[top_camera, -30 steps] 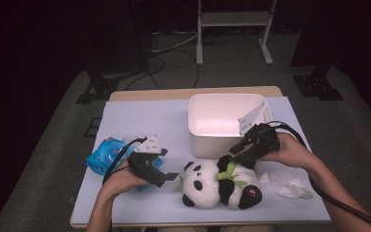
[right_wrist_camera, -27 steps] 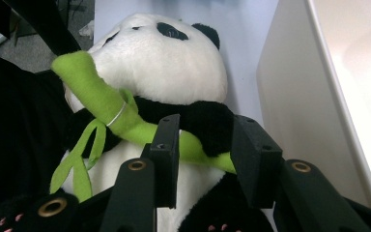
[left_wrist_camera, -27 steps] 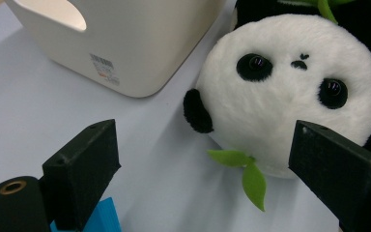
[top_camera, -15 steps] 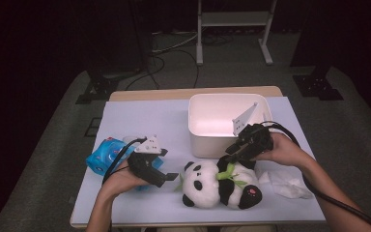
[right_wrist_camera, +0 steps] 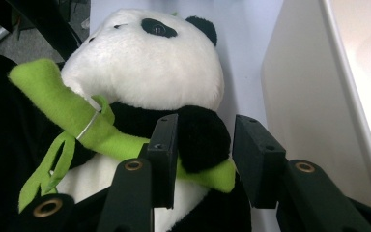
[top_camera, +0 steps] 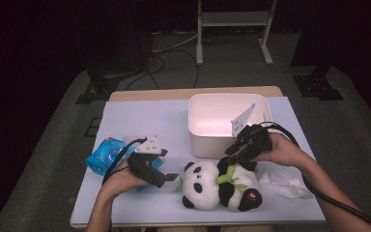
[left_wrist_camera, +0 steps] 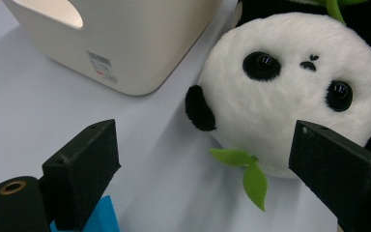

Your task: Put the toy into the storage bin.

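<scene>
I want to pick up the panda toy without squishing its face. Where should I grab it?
Probably grab the panda toy by its black arm, coming down from above. It lies on its back, so that arm sticks up, small and soft enough for two jaws. The right gripper already straddles it beside the green bamboo.

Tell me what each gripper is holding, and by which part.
The right gripper straddles the panda's black paw, but a firm pinch cannot be told. The left gripper is open, holding nothing.
</scene>
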Demonstrator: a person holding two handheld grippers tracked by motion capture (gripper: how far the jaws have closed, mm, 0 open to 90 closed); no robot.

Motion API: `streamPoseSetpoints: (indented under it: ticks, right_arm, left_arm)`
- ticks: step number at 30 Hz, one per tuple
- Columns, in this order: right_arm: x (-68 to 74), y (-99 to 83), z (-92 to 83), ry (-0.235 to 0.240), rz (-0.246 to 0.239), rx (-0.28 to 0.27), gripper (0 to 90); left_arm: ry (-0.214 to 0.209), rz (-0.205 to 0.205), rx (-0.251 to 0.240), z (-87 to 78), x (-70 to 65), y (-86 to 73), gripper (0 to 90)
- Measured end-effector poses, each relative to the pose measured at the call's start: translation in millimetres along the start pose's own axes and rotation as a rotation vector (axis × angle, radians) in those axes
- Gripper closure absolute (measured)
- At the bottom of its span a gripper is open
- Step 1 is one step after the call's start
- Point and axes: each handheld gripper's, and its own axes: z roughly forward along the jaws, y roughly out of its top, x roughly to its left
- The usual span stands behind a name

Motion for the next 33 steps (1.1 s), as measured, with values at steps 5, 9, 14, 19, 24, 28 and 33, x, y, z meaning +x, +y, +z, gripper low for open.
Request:
streamPoseSetpoints:
  ticks: [5, 9, 14, 19, 24, 28, 33]
  right_arm:
    - [1.1, -0.4, 0.2, 0.004, 0.001, -0.005, 60.6]
    - [6.2, 0.1, -3.9, 0.006, -0.013, -0.012, 60.3]
    - [14.8, 0.6, -10.3, 0.010, -0.022, -0.023, 60.1]
    - [14.8, -0.2, -10.0, -0.017, -0.018, -0.005, 59.0]
    - [1.0, -4.1, -4.9, -0.012, 0.019, -0.006, 59.1]
    - [-2.5, -2.6, -0.6, 0.007, 0.021, -0.009, 59.6]
    - [-3.4, -0.2, 7.6, 0.049, 0.033, 0.005, 60.0]
  left_arm:
    - [-0.002, 0.001, -0.002, 0.5, -0.2, 0.4, 9.6]
    - [-0.002, -0.003, 0.004, 2.1, -0.3, -0.3, 9.6]
    - [-0.004, 0.000, -0.002, 1.8, -1.0, 0.3, 9.7]
    - [-0.004, 0.005, 0.005, 1.8, -2.0, 0.9, 9.6]
    - [-0.006, 0.007, 0.000, 1.5, -2.2, 1.6, 9.7]
    - [-0.008, 0.005, 0.011, 3.0, -0.2, -0.3, 9.6]
    - [-0.008, 0.008, 0.011, 2.6, -0.6, 0.1, 9.6]
